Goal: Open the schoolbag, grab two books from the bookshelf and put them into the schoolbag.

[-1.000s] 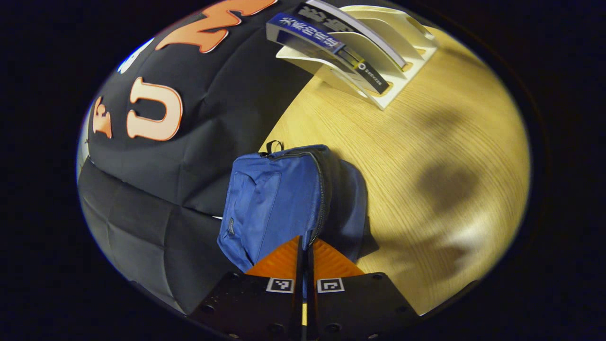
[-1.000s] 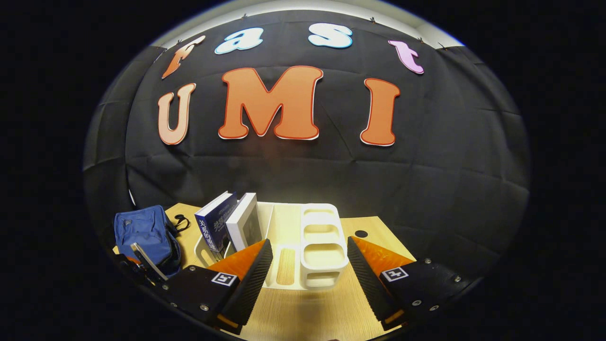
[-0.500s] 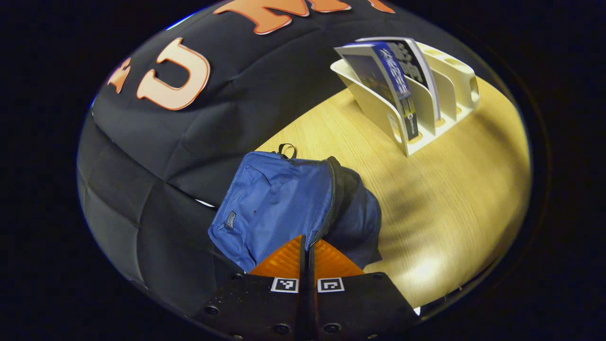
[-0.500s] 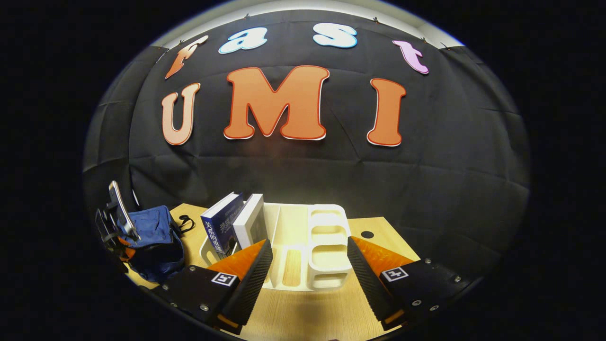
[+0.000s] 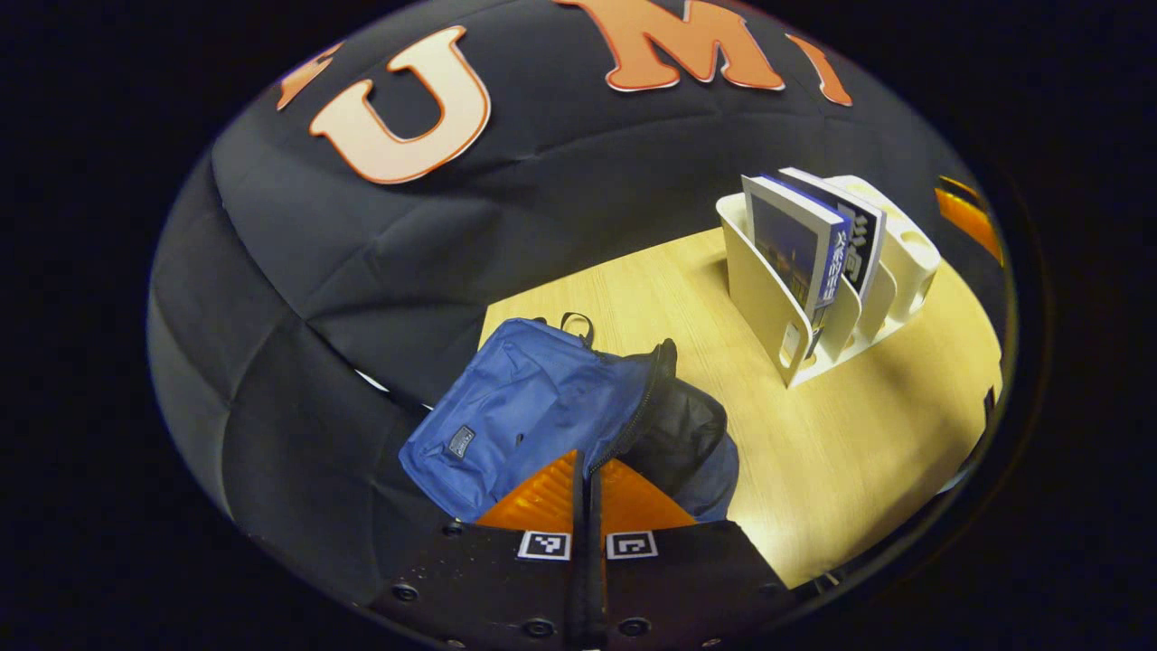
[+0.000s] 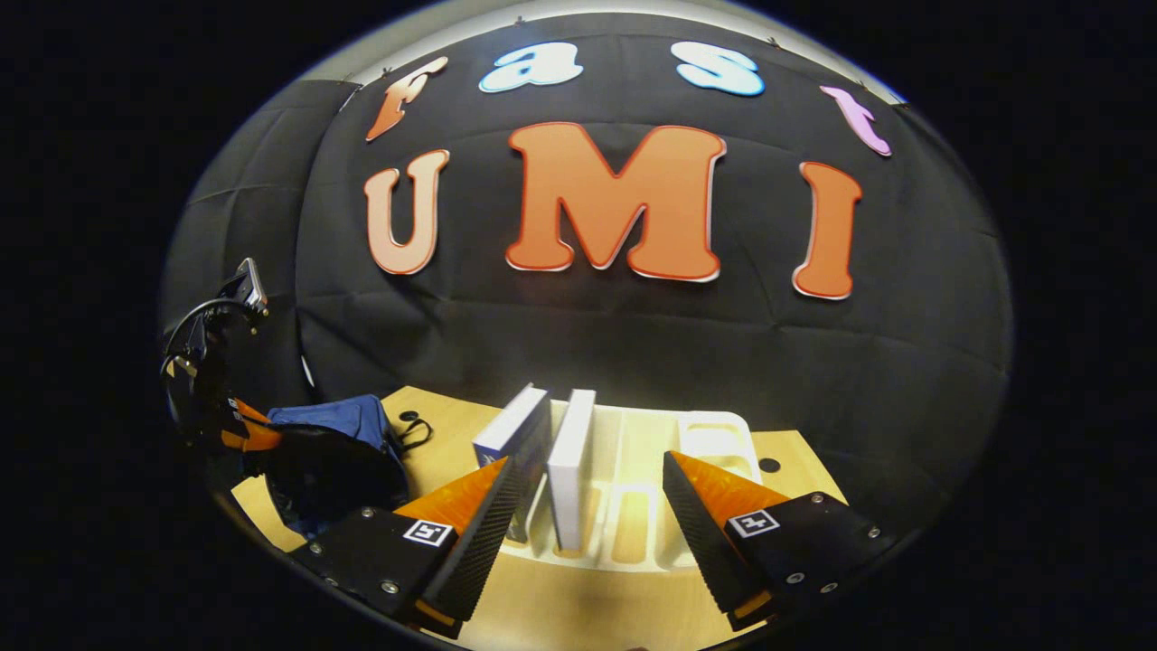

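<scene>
The left gripper (image 5: 585, 470) was clamped on the zipper edge of the blue schoolbag (image 5: 533, 411) at the table's (image 5: 850, 452) left. The right gripper (image 6: 587, 506), fingers apart, faced two books (image 6: 542, 452) in the white bookshelf (image 6: 714, 434).

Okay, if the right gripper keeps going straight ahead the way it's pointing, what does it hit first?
Probably the white book standing in the bookshelf. The right gripper is open and the book sits between its fingers, just left of centre. Depth is hard to judge.

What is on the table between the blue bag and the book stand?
Nothing: bare table separates schoolbag and bookshelf, seen in the left gripper view.
</scene>
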{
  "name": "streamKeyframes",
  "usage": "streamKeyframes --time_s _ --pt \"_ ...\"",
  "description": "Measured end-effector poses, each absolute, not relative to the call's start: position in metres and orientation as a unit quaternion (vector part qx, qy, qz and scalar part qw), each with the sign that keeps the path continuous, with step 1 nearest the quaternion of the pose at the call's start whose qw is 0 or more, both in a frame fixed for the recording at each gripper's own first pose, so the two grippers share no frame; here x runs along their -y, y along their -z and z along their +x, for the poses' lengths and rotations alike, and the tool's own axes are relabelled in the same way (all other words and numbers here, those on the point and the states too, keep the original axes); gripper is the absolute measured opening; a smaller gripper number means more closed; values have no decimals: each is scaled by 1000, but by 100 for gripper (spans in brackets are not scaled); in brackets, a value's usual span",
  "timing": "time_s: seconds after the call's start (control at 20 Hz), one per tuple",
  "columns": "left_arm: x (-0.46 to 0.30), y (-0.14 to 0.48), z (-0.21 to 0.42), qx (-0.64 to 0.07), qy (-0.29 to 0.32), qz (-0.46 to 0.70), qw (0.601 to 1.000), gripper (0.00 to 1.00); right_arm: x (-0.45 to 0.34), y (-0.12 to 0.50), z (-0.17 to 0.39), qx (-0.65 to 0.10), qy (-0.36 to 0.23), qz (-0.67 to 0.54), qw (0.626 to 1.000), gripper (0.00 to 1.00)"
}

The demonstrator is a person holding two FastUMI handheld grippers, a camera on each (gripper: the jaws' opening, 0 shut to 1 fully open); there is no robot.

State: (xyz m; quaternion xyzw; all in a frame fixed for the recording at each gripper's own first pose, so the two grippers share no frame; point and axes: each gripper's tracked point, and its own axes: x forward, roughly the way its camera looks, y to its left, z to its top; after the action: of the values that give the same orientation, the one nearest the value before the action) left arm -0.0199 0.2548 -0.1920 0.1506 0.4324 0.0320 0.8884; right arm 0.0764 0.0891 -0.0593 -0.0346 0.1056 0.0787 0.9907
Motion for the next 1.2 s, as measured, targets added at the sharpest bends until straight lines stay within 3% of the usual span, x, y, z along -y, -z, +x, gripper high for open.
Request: streamKeyframes --time_s 0.45,1.0,1.2 --pt "-291 154 7 -434 -26 7 900 0 -157 89 143 -248 -108 -47 961 95" --pt "-309 147 24 -428 15 -18 903 0 -180 149 194 -416 -72 -64 904 95" --pt "-311 148 27 -427 23 -19 904 0 -172 163 215 -455 -41 -86 885 79"
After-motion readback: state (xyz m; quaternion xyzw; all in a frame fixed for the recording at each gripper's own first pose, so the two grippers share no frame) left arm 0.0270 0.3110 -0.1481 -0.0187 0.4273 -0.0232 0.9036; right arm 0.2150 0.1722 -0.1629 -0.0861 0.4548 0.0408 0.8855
